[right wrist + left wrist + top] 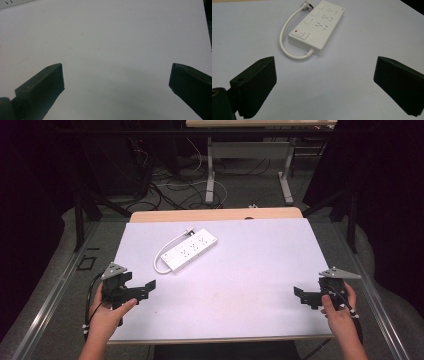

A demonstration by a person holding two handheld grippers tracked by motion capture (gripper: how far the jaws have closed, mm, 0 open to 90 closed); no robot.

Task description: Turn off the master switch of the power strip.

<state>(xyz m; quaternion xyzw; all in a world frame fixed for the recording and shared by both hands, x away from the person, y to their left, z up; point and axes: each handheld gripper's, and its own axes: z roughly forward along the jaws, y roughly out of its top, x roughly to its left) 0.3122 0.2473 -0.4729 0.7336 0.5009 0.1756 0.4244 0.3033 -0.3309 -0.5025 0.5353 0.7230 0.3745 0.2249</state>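
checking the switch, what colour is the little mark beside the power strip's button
Red: a small red mark beside the white button on the white power strip, clearest in the left gripper view.

no lettering, brand or number can be read anywhere in these views. the white power strip (316,27) carries only a small red mark beside its switch, and any print on it is too small to tell.

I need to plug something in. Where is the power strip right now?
The power strip lies on the far left part of the white table in the high view, ahead of the open left gripper, untouched.
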